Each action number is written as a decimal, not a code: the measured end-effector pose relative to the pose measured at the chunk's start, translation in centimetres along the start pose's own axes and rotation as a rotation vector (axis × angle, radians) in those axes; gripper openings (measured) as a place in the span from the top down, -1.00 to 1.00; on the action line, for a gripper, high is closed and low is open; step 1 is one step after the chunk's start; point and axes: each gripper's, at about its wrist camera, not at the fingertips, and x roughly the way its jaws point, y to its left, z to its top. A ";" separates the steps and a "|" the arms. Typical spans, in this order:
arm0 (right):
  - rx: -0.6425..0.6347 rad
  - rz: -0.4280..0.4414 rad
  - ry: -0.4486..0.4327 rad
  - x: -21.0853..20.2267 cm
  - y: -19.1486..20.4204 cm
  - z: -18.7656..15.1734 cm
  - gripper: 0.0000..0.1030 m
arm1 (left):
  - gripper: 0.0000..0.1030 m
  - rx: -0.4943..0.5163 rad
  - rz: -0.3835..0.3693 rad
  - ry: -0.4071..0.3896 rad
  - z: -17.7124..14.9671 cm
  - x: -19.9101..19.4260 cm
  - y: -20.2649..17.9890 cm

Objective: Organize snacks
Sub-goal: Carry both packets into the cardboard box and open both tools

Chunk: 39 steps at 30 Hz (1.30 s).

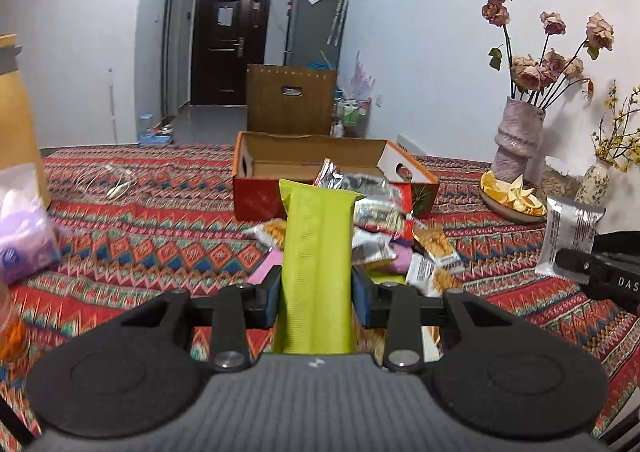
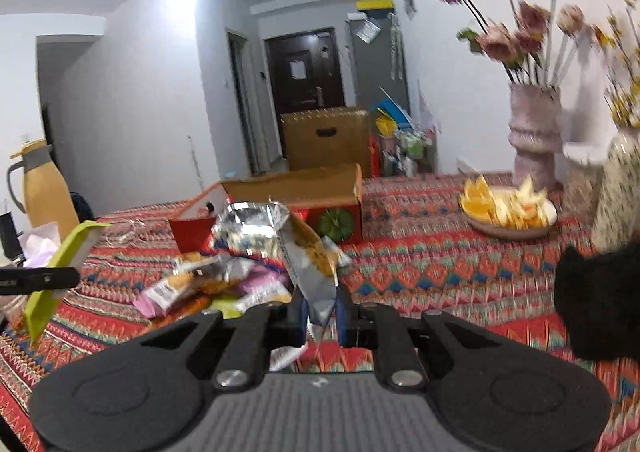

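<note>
My left gripper [image 1: 316, 292] is shut on a lime green snack packet [image 1: 318, 252] and holds it above the table; the packet also shows in the right wrist view [image 2: 60, 272]. My right gripper [image 2: 320, 312] is shut on a silver snack packet [image 2: 310, 264], also visible at the right edge of the left wrist view [image 1: 568, 236]. A pile of snack packets [image 1: 400, 240] lies on the patterned cloth in front of an open red cardboard box [image 1: 256, 192]. The box [image 2: 336, 216] and the pile [image 2: 212, 280] show in the right wrist view too.
A plate of orange slices [image 1: 512, 196] and a pale vase of dried roses [image 1: 516, 136] stand at the right. A yellow thermos [image 2: 44, 192] and a purple-white bag [image 1: 24, 228] are at the left. A tall brown box [image 1: 290, 100] stands beyond the table.
</note>
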 end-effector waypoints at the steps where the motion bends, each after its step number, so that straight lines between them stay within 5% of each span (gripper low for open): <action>1: -0.016 0.002 -0.004 0.2 0.0 0.6 0.74 | 0.31 0.007 -0.002 -0.002 0.7 0.4 0.0; 13: -0.141 0.095 0.009 8.9 -0.1 9.4 0.74 | 0.31 0.005 0.017 -0.035 9.3 9.1 2.1; 22: -0.101 0.104 0.113 23.3 -1.5 16.0 0.74 | 0.31 -0.029 0.091 -0.015 15.2 21.2 4.7; 31: -0.069 -0.041 0.314 38.3 -2.9 16.9 0.74 | 0.31 -0.084 0.115 0.110 15.8 33.8 7.1; 36: -0.139 -0.142 0.351 42.8 -2.4 16.4 0.67 | 0.25 -0.062 0.173 0.138 15.1 37.2 7.5; 39: -0.201 -0.171 0.334 44.2 -1.5 16.1 0.44 | 0.04 -0.107 0.125 0.130 15.5 37.2 8.4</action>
